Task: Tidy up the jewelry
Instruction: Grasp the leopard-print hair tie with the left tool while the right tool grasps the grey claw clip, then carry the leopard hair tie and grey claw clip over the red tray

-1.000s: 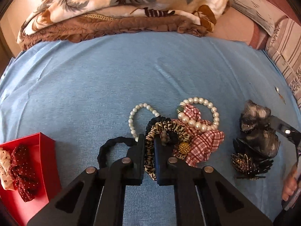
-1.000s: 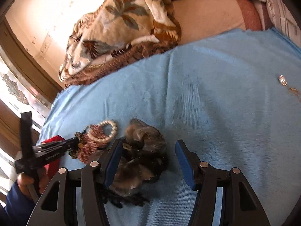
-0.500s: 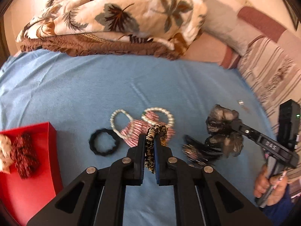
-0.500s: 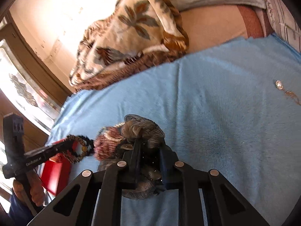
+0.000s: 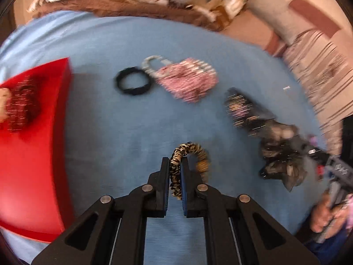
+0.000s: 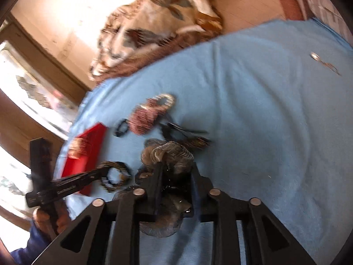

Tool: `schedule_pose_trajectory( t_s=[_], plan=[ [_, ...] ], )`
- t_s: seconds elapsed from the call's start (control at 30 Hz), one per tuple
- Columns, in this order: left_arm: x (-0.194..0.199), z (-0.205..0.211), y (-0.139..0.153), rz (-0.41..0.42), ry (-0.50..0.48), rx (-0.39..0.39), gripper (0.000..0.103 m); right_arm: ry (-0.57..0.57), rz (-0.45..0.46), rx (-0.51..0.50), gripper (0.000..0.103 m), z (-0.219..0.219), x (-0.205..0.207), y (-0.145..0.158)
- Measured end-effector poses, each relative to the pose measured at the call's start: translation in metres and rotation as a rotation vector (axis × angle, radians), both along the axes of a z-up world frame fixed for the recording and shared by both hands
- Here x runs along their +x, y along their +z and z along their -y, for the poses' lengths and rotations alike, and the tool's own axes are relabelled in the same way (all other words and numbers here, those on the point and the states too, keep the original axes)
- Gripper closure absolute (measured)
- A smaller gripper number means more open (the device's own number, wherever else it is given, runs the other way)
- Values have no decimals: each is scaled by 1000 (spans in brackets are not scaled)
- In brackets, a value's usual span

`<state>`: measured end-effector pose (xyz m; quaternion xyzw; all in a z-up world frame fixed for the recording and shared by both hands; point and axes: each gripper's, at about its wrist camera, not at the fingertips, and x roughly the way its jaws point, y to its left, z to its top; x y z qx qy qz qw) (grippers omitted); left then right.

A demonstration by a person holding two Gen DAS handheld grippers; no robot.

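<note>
The red box (image 5: 37,145), a second ago only a corner at the left edge of the left wrist view, now fills that side, while the black hair tie (image 5: 133,84) and pink checked scrunchie (image 5: 187,80) lie farther off on the blue bedsheet (image 5: 123,132). The left gripper (image 5: 175,176) stays clamped on the leopard scrunchie (image 5: 189,159), now lifted away from that pile. The right gripper (image 6: 174,183), whose jaws closed and have just eased wider, pinches the grey organza scrunchie (image 6: 167,154), raised off the sheet.
</note>
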<state>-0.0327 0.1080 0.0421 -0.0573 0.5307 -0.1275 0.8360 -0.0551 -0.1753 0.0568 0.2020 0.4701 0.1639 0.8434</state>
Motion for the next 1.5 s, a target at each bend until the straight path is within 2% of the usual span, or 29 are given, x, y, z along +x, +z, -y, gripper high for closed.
schedule_pose_trajectory(
  t_s=[0.07, 0.2, 0.33, 0.47, 0.5, 0.53, 0.57, 0.6, 0.63, 0.67, 0.7, 0.8, 1.0, 1.17, 1.5],
  plan=[
    [-2, -8, 1, 9, 16, -10, 93, -26, -6, -45, 69, 2, 0, -8],
    [-3, -21, 6, 34, 58, -9, 78, -52, -2, -70, 57, 9, 2, -12],
    [5, -23, -2, 17, 71, -6, 78, -51, 4, -92, 53, 8, 0, -13],
    [16, -12, -13, 21, 54, 45, 78, -43, -4, -106, 52, 6, 1, -18],
    [18, -10, -13, 22, 50, 51, 80, -41, -6, -108, 52, 5, 2, -20],
    [18, -9, -12, 25, 51, 46, 95, -38, -6, -110, 52, 4, 3, -21],
    [18, -9, -10, 25, 55, 30, 100, -35, -4, -114, 52, 4, 3, -22],
    [18, -9, -8, 27, 58, 19, 99, -33, 1, -120, 52, 3, 3, -23],
    [17, -9, -3, 41, 63, 10, 99, -27, 2, -122, 53, 3, 4, -23],
    [15, -8, 0, 47, 61, 8, 99, -18, 4, -119, 70, 2, 4, -24],
    [13, -8, 5, 57, 56, -1, 99, -10, 3, -122, 77, 1, 5, -24],
    [8, -7, 21, 83, 52, -26, 100, -10, 31, -137, 80, -2, 2, -18],
    [-8, -7, 61, 154, 37, -119, 100, -9, 106, -133, 81, -5, -7, 3],
    [-16, -10, 81, 176, 36, -169, 100, -1, 136, -99, 81, -9, -14, 14],
    [-28, -9, 81, 184, 58, -88, 100, 27, 162, -64, 81, -18, -21, 22]
  ],
)
